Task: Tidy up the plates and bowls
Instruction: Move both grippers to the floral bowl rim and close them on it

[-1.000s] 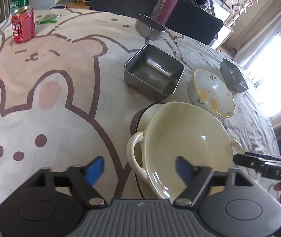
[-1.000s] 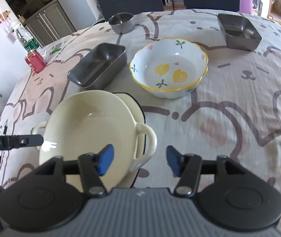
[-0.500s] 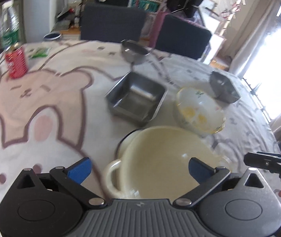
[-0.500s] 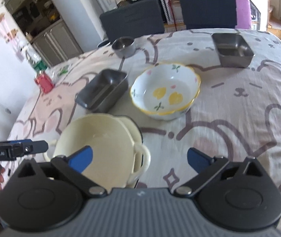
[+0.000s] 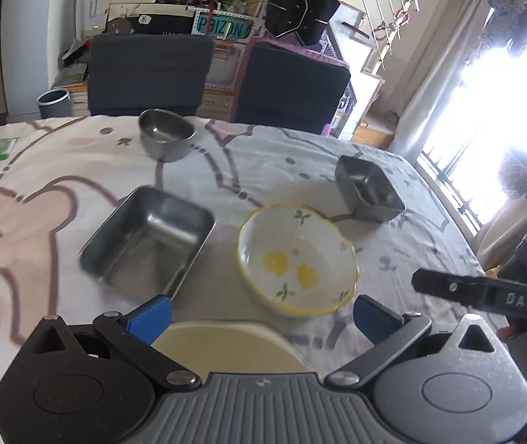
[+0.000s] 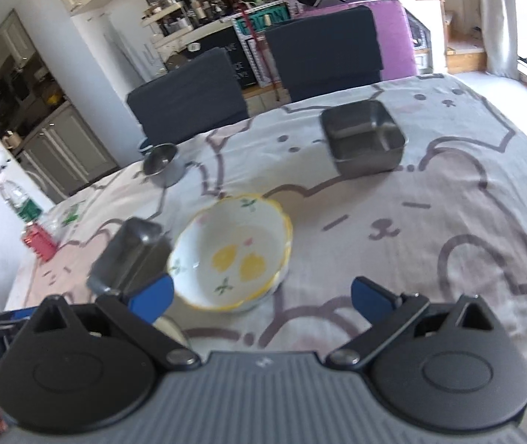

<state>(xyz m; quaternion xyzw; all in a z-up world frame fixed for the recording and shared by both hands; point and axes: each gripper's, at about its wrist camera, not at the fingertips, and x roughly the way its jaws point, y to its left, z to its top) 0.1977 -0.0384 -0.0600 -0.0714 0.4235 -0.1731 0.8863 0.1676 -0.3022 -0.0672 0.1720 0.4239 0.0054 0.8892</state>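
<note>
I am judging the sorting as barely begun: the dishes are sitting scattered over the table (image 5: 22,222), none nested that I can confirm. Both tongs are standing wide apart and carrying nothing: the left gripper (image 5: 261,314) is hanging over the cream dish (image 5: 226,344) at the near edge, and the right gripper (image 6: 261,296) is hovering just short of the lemon bowl (image 6: 232,251). The cream dish is showing only as a pale curved sliver between the left fingers, so I cannot tell whether anything is lying under it. The lemon bowl is sitting upright and empty near the middle of the table, white with a wavy yellow rim and two painted lemons inside. Just beside it, toward the left edge, the steel tray (image 5: 148,240) is resting, rectangular and empty. A square steel tin (image 6: 365,140) is standing well apart toward the far right corner, and a round steel bowl (image 5: 165,137) is sitting by the far edge, near the chairs (image 5: 148,70). What I am seeing as left: gathering the three steel pieces and pairing the two ceramic ones.
</note>
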